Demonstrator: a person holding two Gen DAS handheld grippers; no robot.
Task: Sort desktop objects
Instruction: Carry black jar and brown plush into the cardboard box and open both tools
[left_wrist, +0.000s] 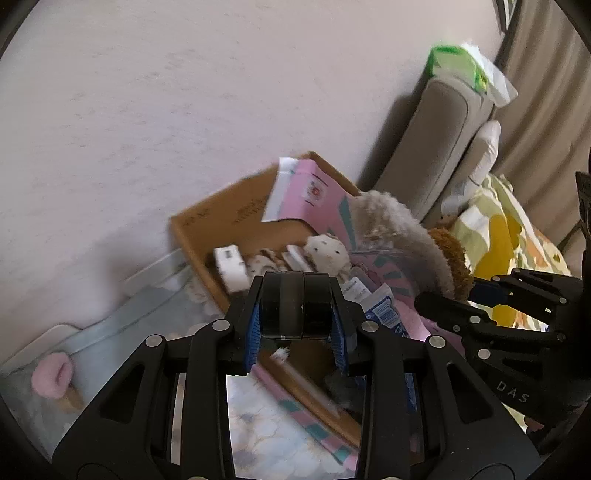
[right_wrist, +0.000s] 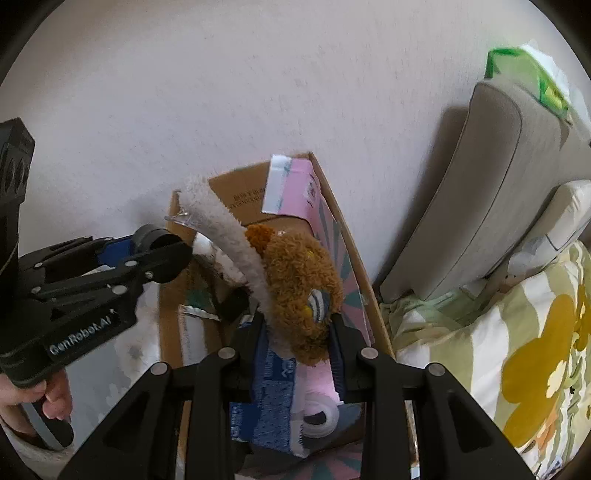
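My left gripper (left_wrist: 297, 325) is shut on a black cylinder (left_wrist: 295, 304) and holds it above the open cardboard box (left_wrist: 207, 229); it also shows in the right wrist view (right_wrist: 162, 251) at the left. My right gripper (right_wrist: 299, 332) is shut on a brown and white plush toy (right_wrist: 299, 288) and holds it over the same box (right_wrist: 340, 221). In the left wrist view the plush (left_wrist: 413, 240) hangs at the right over the box, with the right gripper (left_wrist: 461, 299) behind it.
The box holds pink packaging (left_wrist: 314, 192), a white item (left_wrist: 231, 267), a spotted cloth item (left_wrist: 328, 254) and blue-white packets (right_wrist: 269, 398). A grey sofa arm (right_wrist: 491, 192) with a green tissue pack (right_wrist: 524, 70) stands right, beside a yellow-flowered blanket (right_wrist: 517, 350). A pink roll (left_wrist: 51, 376) lies lower left.
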